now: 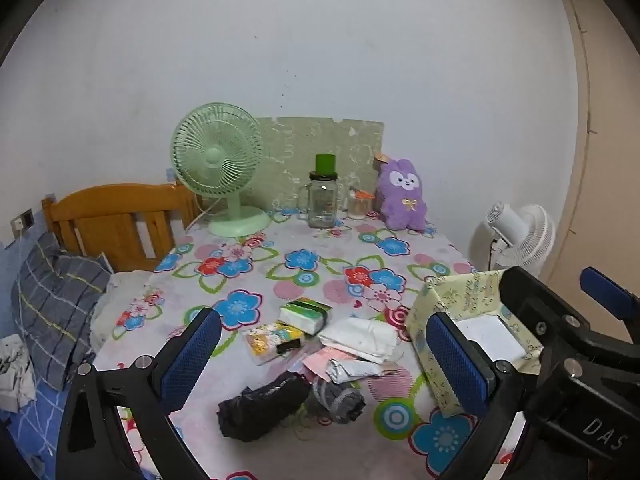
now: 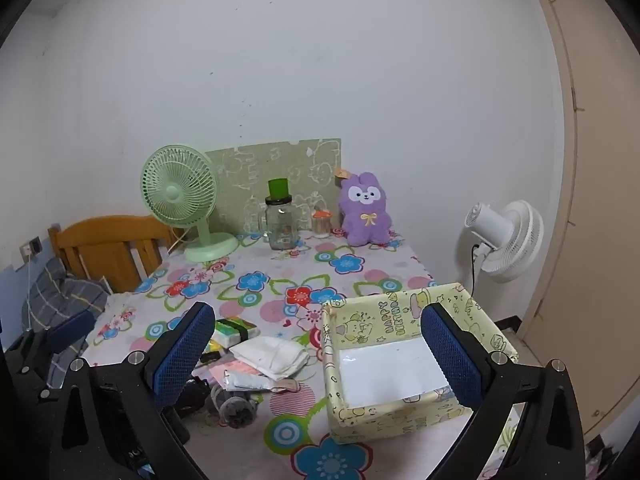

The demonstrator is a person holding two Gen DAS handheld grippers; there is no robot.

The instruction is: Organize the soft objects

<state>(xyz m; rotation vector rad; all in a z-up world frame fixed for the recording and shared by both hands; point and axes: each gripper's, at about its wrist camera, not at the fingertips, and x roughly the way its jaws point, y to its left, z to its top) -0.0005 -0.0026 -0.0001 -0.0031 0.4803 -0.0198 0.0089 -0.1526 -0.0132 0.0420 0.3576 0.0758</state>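
While both grippers hang above the near edge of the worktop (image 1: 280,256) with nothing between their pads, the step in hand looks like the first pick, so the choice of item matters most. The left gripper (image 1: 320,356) has its jaws spread wide over the pile: a tissue pack (image 1: 306,314), a white cloth (image 1: 362,336), a black bag (image 1: 260,404) and a grey bundle (image 1: 338,400), all lying close together and partly overlapping near the front. The right gripper (image 2: 320,356) is just as wide open and empty, facing the box (image 2: 400,364), which stands just right of the pile and looks empty. I would take an item at the pile's edge first, probably the black bag or the tissue pack, so that the jaws close on one thing only. Come down steeply, pinch the bulk and not a loose corner, and lift clear before swinging over the box wall. Thin paper walls may tip or slide, so the right gripper could steady the box. The plush (image 1: 402,196) sits well apart at the back, beside the jar (image 1: 322,200).
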